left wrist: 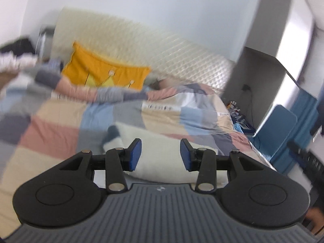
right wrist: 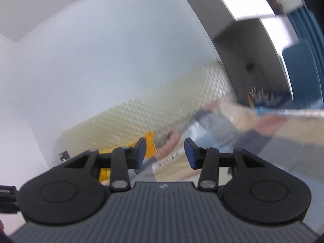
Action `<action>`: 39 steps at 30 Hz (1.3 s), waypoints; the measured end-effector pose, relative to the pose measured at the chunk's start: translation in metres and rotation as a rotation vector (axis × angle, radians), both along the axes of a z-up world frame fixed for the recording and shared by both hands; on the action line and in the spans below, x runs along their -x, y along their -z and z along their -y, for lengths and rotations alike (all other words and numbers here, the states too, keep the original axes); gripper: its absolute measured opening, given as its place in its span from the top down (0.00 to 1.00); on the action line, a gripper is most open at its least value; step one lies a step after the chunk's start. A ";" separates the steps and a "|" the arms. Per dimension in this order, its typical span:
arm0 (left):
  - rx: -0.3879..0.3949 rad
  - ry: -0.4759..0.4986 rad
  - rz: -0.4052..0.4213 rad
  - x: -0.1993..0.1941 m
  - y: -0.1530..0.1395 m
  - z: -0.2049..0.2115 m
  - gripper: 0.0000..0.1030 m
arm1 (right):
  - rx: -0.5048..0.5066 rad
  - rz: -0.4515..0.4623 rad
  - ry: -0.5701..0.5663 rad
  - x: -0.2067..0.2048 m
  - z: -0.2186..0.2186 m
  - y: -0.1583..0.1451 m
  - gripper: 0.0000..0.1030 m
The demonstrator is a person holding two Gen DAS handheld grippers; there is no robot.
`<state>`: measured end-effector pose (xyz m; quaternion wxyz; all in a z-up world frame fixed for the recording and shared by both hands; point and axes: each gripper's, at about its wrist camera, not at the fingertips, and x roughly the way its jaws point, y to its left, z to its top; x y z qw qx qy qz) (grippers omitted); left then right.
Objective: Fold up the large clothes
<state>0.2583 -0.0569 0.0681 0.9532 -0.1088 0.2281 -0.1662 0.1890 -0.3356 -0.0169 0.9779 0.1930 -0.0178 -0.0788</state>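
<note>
I'm over a bed [left wrist: 60, 125] with a patchwork cover, quilted headboard and yellow cushion [left wrist: 105, 73] at the far end. The cream garment [left wrist: 160, 156] lies near me. Left claw [left wrist: 160, 154] and right claw [right wrist: 165, 154] are both released, grasping nothing. I judge I'm between folds; next I must descend to a garment edge.

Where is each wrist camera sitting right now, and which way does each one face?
Left wrist: on the left gripper, angled down over the patchwork bedcover toward the yellow cushion; jaws apart, nothing between them.
Right wrist: on the right gripper, roughly level and tilted, facing the wall above the cream headboard; jaws apart, nothing between them.
Shared: the headboard, cushion, bedcover and blue chair appear in both.
</note>
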 end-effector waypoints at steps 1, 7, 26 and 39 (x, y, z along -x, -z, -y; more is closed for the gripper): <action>-0.014 0.000 0.021 0.013 -0.007 0.001 0.55 | 0.023 0.005 -0.003 0.010 -0.005 -0.007 0.56; -0.095 0.026 0.108 0.078 -0.026 0.006 0.55 | 0.130 -0.036 -0.055 0.050 -0.032 -0.025 0.56; -0.246 0.066 0.157 0.155 0.020 0.027 0.52 | 0.221 -0.215 -0.152 0.104 -0.069 0.030 0.56; -0.243 0.051 0.090 0.125 0.082 0.023 0.50 | 0.218 -0.290 -0.158 0.080 -0.068 0.068 0.56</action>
